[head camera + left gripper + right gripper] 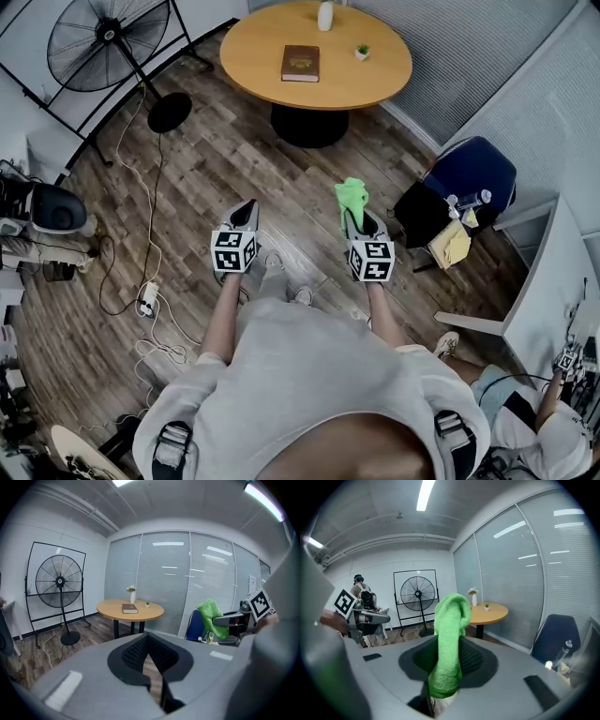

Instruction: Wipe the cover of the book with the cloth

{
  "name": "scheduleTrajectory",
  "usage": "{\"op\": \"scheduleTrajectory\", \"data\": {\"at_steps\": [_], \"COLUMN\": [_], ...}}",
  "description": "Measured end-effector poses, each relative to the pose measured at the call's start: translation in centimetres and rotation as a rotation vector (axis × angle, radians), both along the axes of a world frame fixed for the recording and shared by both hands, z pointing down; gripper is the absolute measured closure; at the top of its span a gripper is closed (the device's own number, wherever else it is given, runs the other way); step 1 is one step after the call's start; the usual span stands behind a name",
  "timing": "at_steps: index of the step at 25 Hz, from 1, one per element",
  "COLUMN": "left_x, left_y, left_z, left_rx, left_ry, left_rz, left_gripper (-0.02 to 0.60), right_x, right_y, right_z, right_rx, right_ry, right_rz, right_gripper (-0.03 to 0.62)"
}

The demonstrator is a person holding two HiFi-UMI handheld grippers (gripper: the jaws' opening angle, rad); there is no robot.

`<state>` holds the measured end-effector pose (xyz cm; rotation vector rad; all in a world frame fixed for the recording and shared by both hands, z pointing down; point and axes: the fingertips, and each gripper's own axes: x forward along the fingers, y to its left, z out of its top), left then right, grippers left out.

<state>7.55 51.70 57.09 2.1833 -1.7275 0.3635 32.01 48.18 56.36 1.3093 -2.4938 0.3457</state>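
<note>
A brown book point(300, 63) lies flat on the round wooden table point(375, 80) far ahead; it also shows small in the left gripper view as the book point(130, 608). My right gripper point(353, 217) is shut on a bright green cloth point(352, 196), which stands up between its jaws as the cloth point(449, 644). My left gripper point(246, 214) is shut with nothing in it, its jaws meeting in the left gripper view point(147, 641). Both grippers hang at waist height over the wooden floor, well short of the table.
A white vase point(325, 15) and a tiny potted plant point(362, 52) share the table. A standing fan point(108, 42) is at the left, with cables point(150, 300) on the floor. A blue chair point(464, 183) stands at the right. Another person point(534, 422) is at the lower right.
</note>
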Motion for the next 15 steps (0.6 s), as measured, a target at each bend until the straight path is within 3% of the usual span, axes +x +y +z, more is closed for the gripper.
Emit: {"op": "scheduleTrajectory", "data": {"at_steps": [15], "left_x": [-0.7], "left_y": [-5.9], "left_z": [1.6], "left_rx": [-0.022], "left_ry": [0.007], "left_rz": [0.004], "left_gripper": [0.571], "right_x": [-1.1], "right_y": [-5.9], "right_z": [1.8], "right_rx": [-0.025], "right_ry": [0.01], "right_rz": [-0.011], "right_gripper": [0.477]}}
